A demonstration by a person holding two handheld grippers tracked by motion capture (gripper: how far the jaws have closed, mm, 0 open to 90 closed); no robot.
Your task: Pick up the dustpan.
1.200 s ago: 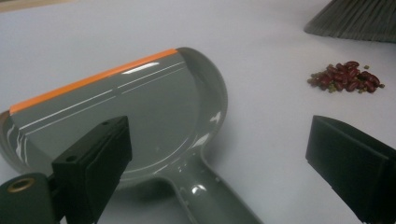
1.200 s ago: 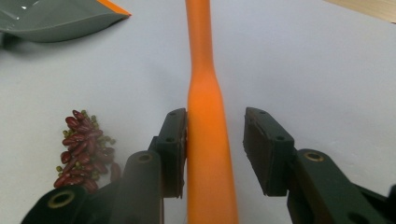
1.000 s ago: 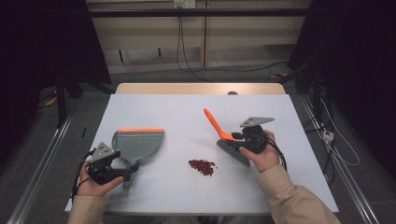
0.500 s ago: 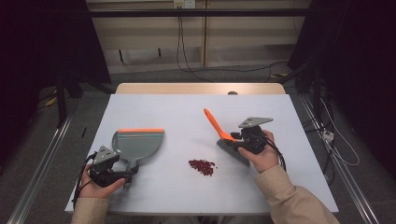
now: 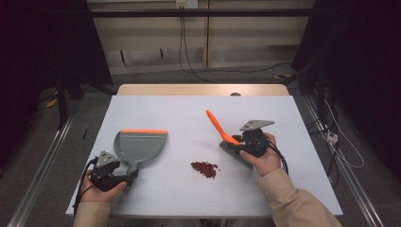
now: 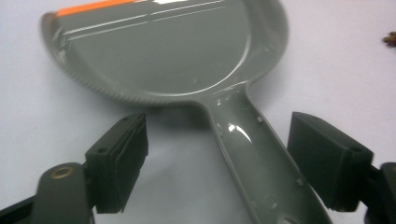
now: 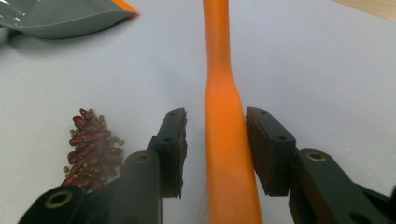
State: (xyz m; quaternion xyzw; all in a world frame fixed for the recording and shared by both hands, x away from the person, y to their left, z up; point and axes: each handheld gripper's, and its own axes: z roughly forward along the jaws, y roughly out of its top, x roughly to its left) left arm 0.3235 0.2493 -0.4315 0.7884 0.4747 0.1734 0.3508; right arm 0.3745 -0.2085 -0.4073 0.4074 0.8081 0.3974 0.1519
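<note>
A grey dustpan (image 5: 139, 146) with an orange lip lies flat on the left of the white table (image 5: 189, 113). My left gripper (image 5: 130, 176) sits at its handle near the front edge. In the left gripper view the jaws have just been closing around the dustpan handle (image 6: 252, 154) but stand apart from it, so my left gripper (image 6: 217, 163) is open. On the right, my right gripper (image 5: 231, 144) is shut on the orange brush handle (image 5: 216, 124), which slants up and away. The handle (image 7: 217, 56) lies between that gripper's (image 7: 216, 149) pads. A small pile of red beans (image 5: 204, 169) (image 7: 91, 140) lies between the two tools.
A wooden strip (image 5: 203, 90) runs along the table's far edge. Cables trail over the floor behind and to the right of the table (image 5: 340, 151). Metal rails flank both sides. The dustpan's orange lip (image 7: 123, 5) shows at the top left of the right gripper view.
</note>
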